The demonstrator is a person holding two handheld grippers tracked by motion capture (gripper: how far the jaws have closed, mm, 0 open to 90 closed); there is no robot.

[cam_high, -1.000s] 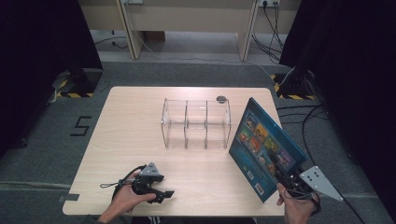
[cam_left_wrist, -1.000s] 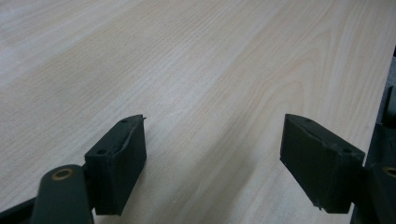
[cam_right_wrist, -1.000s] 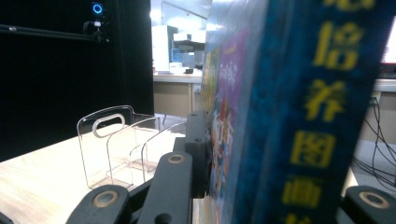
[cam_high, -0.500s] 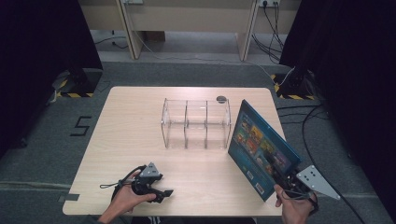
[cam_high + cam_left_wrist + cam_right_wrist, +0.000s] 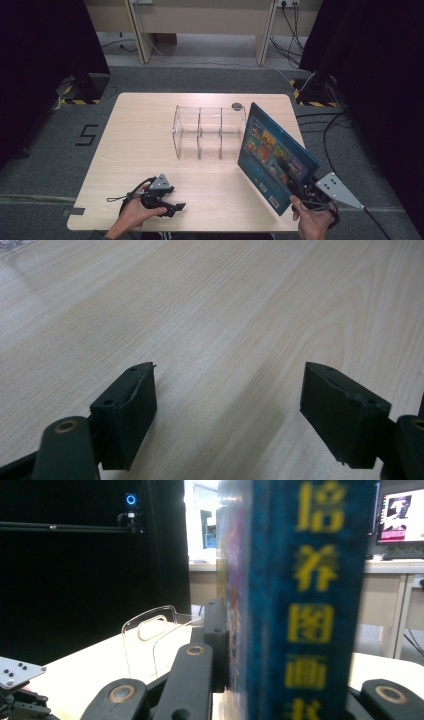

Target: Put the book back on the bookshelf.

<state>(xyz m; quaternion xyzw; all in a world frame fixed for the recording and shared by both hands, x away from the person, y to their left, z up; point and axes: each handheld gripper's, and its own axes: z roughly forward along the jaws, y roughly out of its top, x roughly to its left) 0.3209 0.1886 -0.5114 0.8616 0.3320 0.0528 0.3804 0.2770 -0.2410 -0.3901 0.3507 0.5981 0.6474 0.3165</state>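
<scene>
- The right gripper (image 5: 300,186) sits at the near right corner of the table, in the person's right hand (image 5: 311,222); its two black jaws are clamped tight on the lower edge of a blue picture book (image 5: 275,157).
- In the right gripper view the book (image 5: 300,600) stands on edge between the jaws, its blue spine with yellow Chinese characters facing the camera, one jaw pad pressed flat against the colourful cover.
- From above, the book is lifted off the table and tilted, its illustrated cover turned toward the left and slightly upward, its top corner close to the right end of the clear organiser.
- The left gripper (image 5: 172,205) lies near the front edge of the light wooden table (image 5: 140,135), held in the person's left hand (image 5: 135,212); its jaws stand apart with only bare tabletop between them.
- Farther back, mid-table, stands a clear acrylic organiser (image 5: 209,131) with three upright compartments, just beside the book.
- Behind it, near the far edge, lies a small dark round disc (image 5: 237,106).
</scene>
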